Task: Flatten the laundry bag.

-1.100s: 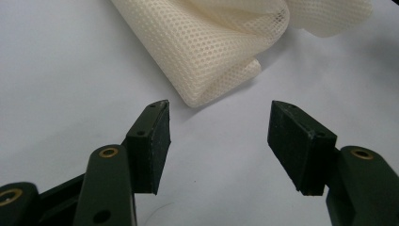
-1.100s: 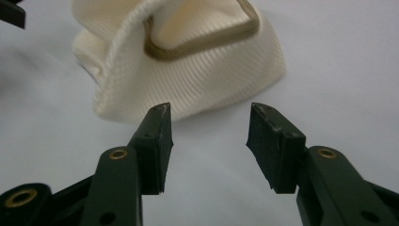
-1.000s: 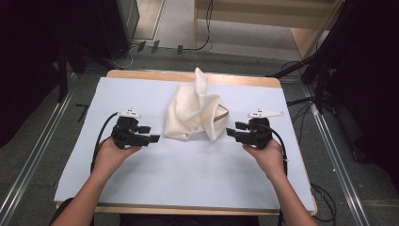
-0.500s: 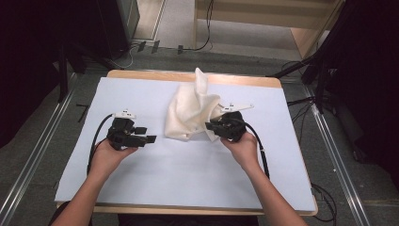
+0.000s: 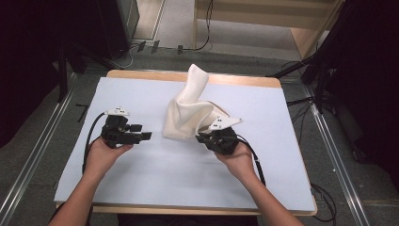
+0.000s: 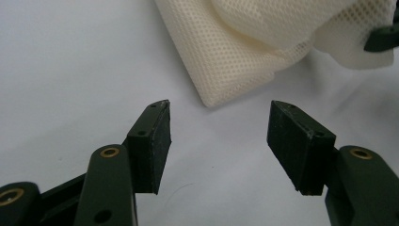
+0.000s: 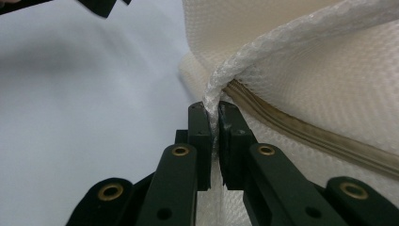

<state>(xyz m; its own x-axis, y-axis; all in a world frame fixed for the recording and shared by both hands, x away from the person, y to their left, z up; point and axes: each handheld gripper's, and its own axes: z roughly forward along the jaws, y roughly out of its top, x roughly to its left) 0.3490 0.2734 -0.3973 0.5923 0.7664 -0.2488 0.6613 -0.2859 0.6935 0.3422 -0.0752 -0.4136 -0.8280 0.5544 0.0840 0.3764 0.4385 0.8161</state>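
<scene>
A cream mesh cloth (image 5: 188,115) lies bunched near the middle of the tabletop (image 5: 141,188), which is covered in a pale sheet. One end of the cloth stands up in a tall fold toward twelve o'clock, and the rest slumps in a loose heap below it.

The right tongs (image 5: 203,137) sit at the heap's five o'clock edge, held in the person's right hand (image 5: 235,157). Their jaws have just been closing and are now clenched on a thin pinched ridge of the cloth (image 7: 226,80); in the right gripper view the mesh runs up out of the narrow slit between the two pads (image 7: 203,136), with a beige seam band (image 7: 306,132) trailing off toward four o'clock.

The left tongs (image 5: 147,135) rest at about eight o'clock from the heap, near it but apart, held in the left hand (image 5: 101,157). Their jaws stand wide and released, with nothing between them. In the left gripper view a folded corner of the cloth (image 6: 221,70) points down toward the gap from twelve o'clock, short of the pads (image 6: 160,141), with bare sheet in between.

A black cable (image 5: 89,141) loops from the left tongs back along the wrist.
</scene>
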